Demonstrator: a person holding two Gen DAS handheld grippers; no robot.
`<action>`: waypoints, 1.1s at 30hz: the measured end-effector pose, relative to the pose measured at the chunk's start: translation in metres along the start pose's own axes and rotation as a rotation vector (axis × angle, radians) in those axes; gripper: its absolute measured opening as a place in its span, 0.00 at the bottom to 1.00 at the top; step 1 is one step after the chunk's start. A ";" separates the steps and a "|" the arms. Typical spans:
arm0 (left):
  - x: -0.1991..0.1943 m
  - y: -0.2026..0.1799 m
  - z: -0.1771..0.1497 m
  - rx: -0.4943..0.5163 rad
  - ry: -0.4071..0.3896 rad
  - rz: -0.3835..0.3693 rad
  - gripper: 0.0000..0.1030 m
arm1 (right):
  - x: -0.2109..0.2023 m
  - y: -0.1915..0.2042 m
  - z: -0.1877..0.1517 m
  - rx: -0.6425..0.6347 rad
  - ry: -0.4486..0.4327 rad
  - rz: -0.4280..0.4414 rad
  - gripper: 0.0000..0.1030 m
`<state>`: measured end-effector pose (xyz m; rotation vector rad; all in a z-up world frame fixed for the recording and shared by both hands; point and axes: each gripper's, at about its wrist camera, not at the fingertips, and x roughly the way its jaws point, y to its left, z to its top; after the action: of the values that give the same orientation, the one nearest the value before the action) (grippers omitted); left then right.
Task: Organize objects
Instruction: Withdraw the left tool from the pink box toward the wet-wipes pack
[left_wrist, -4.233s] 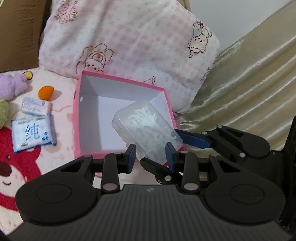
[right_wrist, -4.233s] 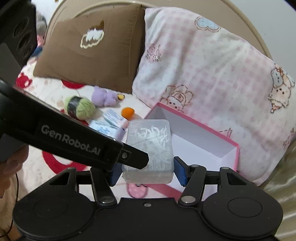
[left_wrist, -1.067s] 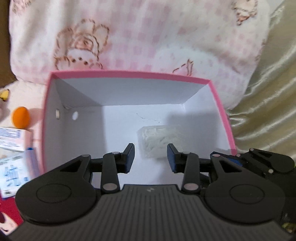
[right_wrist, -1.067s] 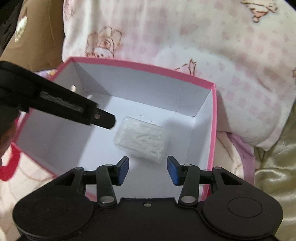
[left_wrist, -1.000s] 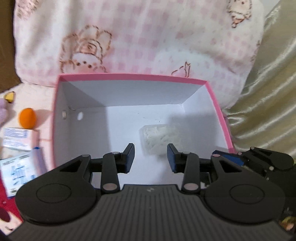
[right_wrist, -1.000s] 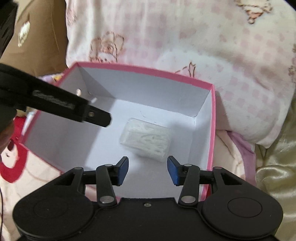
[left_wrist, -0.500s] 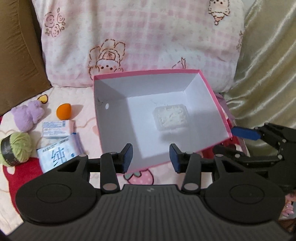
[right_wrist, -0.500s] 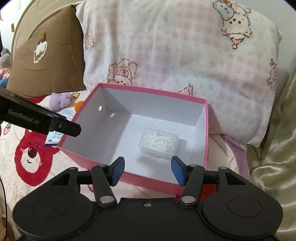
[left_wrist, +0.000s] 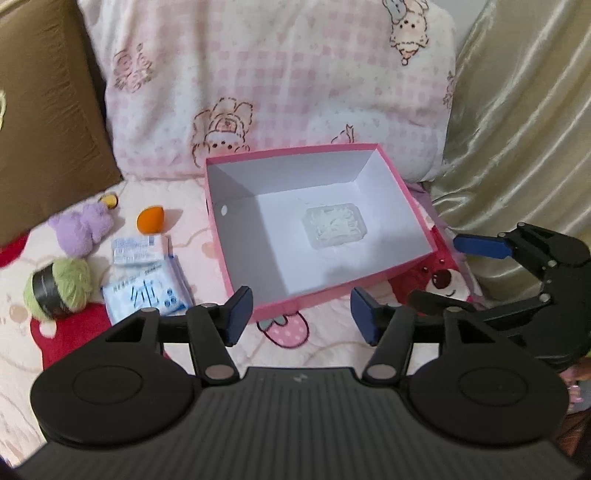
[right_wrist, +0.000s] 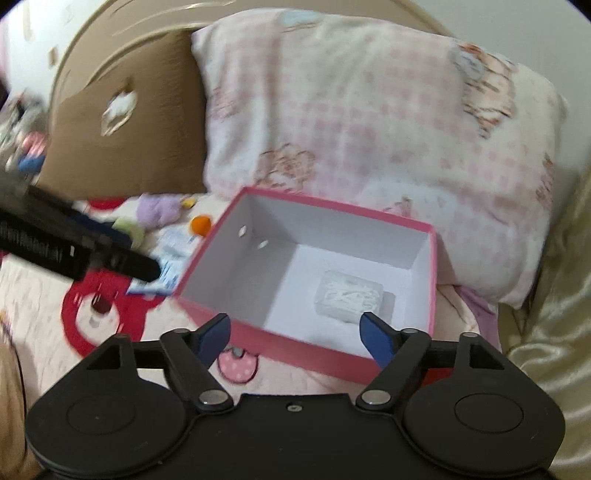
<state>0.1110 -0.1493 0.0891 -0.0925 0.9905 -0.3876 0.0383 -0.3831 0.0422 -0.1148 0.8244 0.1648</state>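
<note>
Inside the pink box (left_wrist: 236, 260) — one clear case (left_wrist: 335, 226), grippers apart.

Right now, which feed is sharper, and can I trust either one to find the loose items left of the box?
Left wrist view: mostly sharp in the centre; pink box, orange sponge and tissue pack are readable, with fisheye bending at the edges. Right wrist view: motion-blurred, worst on its left side, where the left gripper smears across those items.

light: soft, even indoor | shadows: inside pink box (left_wrist: 236, 236) left wall | glare: sheen on gold fabric (left_wrist: 517, 110) | blur: right wrist view motion-smeared, worst left | distortion: fisheye bowing, dark corners
</note>
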 end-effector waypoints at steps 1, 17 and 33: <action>-0.006 0.001 -0.003 -0.001 -0.004 -0.006 0.58 | -0.003 0.006 0.000 -0.021 -0.011 -0.015 0.79; -0.069 0.022 -0.059 0.046 -0.069 0.042 0.81 | -0.035 0.079 -0.002 -0.167 -0.004 0.057 0.90; -0.083 0.065 -0.079 -0.032 -0.082 0.029 0.92 | -0.045 0.130 0.008 -0.233 -0.001 0.154 0.90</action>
<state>0.0234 -0.0510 0.0956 -0.1214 0.9161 -0.3389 -0.0110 -0.2586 0.0757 -0.2704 0.8112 0.4059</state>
